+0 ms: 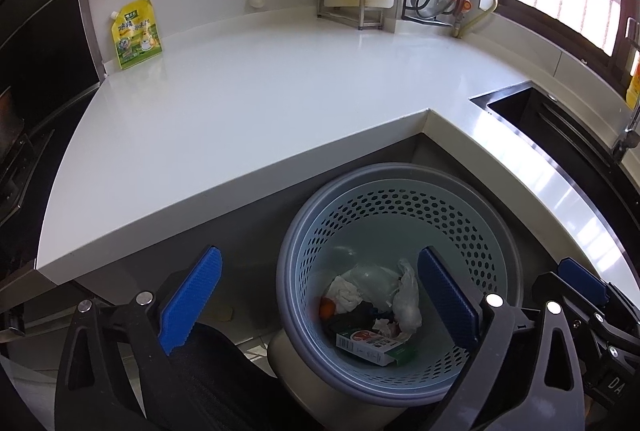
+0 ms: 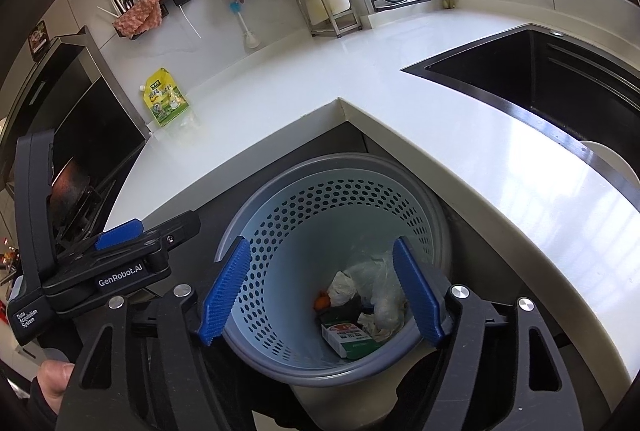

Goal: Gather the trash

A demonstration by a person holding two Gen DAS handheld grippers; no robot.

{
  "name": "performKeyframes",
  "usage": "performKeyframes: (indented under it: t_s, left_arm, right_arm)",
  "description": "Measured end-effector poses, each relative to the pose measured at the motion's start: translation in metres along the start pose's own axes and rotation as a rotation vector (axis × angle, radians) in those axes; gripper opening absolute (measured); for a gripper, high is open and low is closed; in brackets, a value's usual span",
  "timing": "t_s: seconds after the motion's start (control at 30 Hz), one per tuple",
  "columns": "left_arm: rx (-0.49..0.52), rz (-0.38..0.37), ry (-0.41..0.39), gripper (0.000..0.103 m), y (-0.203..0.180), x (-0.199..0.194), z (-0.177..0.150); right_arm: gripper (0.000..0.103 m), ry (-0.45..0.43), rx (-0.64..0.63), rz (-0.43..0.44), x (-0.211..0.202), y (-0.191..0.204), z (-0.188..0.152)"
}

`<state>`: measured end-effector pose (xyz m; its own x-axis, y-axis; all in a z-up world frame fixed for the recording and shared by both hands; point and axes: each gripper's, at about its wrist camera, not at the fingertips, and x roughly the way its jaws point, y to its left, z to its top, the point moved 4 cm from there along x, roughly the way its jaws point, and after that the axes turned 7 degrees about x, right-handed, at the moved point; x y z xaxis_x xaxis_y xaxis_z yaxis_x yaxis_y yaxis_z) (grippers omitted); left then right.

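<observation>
Both my tongs, left tongs [image 1: 320, 295] and right tongs [image 2: 322, 293], hang wide and empty over the bin [image 1: 496, 231], where the trash [image 1: 372, 315] lies at the bottom. I judge this the drop step, done. Next, the yellow pouch [image 1: 136, 33] on the desk [image 1: 260, 91] needs a reach, if it counts as trash.

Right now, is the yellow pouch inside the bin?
No, the yellow pouch stands on the white counter, apart from the bin.
</observation>
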<state>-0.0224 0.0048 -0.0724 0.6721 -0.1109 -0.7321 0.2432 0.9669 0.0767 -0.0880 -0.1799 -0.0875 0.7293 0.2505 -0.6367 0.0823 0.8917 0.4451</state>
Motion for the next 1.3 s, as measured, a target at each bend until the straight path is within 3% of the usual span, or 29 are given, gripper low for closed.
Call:
performKeyframes:
  t_s: [1.3]
  left_arm:
    - [-0.003, 0.050, 0.009, 0.097, 0.0070, -0.0004, -0.0039]
  right_arm:
    - [0.072, -0.001, -0.014, -0.013, -0.0024, 0.0029, -0.0005]
